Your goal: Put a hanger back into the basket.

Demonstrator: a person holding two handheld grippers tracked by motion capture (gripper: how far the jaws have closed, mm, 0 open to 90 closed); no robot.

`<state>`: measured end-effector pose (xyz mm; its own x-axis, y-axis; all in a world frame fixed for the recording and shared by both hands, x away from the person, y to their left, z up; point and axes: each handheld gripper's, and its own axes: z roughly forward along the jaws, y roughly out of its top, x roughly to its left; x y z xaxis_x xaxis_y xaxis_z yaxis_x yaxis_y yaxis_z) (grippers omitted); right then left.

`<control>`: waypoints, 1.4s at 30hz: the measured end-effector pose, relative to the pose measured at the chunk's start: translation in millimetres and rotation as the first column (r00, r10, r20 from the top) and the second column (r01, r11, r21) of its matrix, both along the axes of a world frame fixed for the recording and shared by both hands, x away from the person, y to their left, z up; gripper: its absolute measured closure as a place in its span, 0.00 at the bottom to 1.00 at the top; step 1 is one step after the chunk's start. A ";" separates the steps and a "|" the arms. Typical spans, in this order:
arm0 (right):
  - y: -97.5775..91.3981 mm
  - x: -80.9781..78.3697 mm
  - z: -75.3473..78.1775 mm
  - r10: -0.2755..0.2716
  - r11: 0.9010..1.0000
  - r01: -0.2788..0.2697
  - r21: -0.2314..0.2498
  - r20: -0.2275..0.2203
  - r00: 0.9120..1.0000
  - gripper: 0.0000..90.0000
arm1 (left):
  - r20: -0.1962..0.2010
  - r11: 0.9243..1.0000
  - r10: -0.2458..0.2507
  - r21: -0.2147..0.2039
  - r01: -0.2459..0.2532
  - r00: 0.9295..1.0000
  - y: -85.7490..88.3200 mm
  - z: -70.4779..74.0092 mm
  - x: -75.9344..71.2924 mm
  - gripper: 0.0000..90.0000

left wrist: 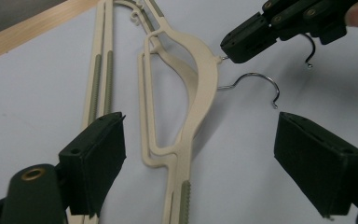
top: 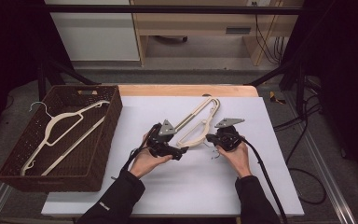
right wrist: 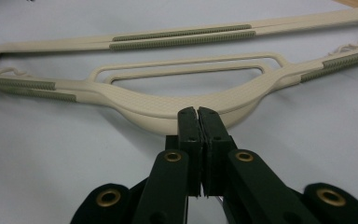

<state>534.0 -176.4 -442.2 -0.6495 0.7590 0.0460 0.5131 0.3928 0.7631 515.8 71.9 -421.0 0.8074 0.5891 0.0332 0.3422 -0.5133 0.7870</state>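
Between the released left tongs (left wrist: 200, 154), cream hangers (left wrist: 186, 121) are lying while right tongs (right wrist: 198, 114) are clenching a hook (left wrist: 223, 58); left should be closing squarely on one shoulder.

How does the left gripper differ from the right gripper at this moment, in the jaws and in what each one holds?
The left gripper has its jaws wide open, while the right gripper has its jaws shut. The left gripper holds nothing and points at the stacked cream plastic hangers; the right gripper pinches the metal hook of one hanger. Both are black and held by hand over the white table.
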 end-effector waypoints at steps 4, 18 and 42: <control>-1.2 -0.1 2.1 0.007 1.000 -0.007 0.002 -0.009 1.000 0.99 | -0.001 0.999 -0.008 0.051 0.008 1.000 -14.0 -7.1 8.6 0.22; 2.6 -3.0 8.0 0.016 1.000 -0.016 -0.010 -0.010 1.000 0.99 | 0.001 0.987 -0.048 0.152 0.047 0.999 -43.5 -27.5 28.2 0.49; -4.0 -15.0 30.2 0.026 0.998 -0.032 0.057 0.095 0.995 0.87 | -0.011 0.968 -0.080 0.237 0.080 0.997 -55.3 -26.0 26.3 0.81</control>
<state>519.0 -180.3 -412.0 -0.6745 0.7378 0.0271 0.4269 0.3598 0.8296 542.0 16.5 -446.9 0.8516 0.4983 0.1626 0.2938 -0.7107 0.6392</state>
